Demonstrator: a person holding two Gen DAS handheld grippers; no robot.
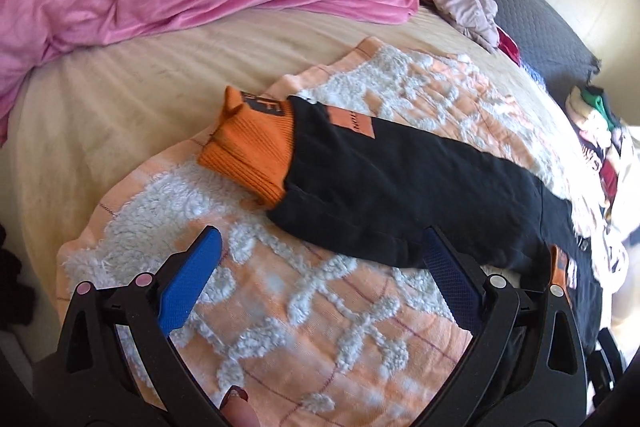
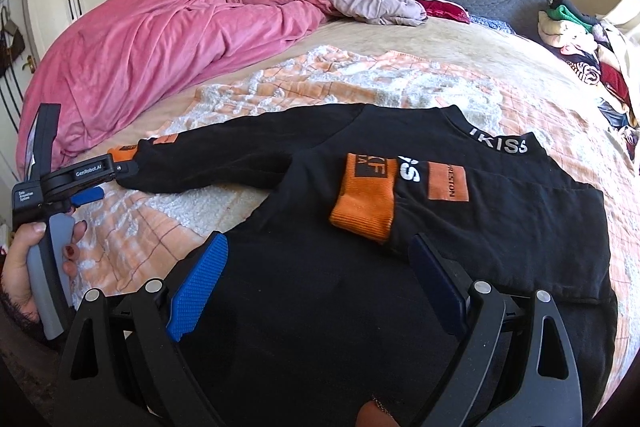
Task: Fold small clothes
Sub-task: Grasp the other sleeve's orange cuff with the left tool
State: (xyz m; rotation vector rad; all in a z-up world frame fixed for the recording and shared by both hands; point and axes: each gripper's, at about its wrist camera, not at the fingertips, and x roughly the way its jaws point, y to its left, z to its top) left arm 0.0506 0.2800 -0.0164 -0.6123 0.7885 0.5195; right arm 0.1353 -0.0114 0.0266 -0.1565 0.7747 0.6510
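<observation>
so we have the black sweatshirt (image 2: 320,267) spread on the orange and white blanket (image 2: 360,75) on the bed (image 2: 460,39), chest side down as far as we can judge, with one sleeve already folded across the body so its orange cuff (image 2: 362,201) lies near the middle. the other sleeve (image 2: 224,163) stretches out flat to the side, its own cuff (image 1: 248,147) at the far end.

our worry is that outstretched sleeve. if we pinch only the top layer of the thick fabric, the sleeve may twist or bunch as it comes across, and the fold would land crooked over the first cuff. the fluffy blanket could also catch between the pads and lift with the cloth. dragging the sleeve too hard might pull the folded one out of place.

our left gripper (image 1: 320,267) points steeply down beside the sleeve's lower edge, fingers spread wide with nothing between them; one pad sits just at the black fabric. the left hand (image 2: 36,259) wraps its grey handle. our right gripper (image 2: 320,267) hovers tilted down over the sweatshirt's body, fingers also spread wide, gripping nothing.
</observation>
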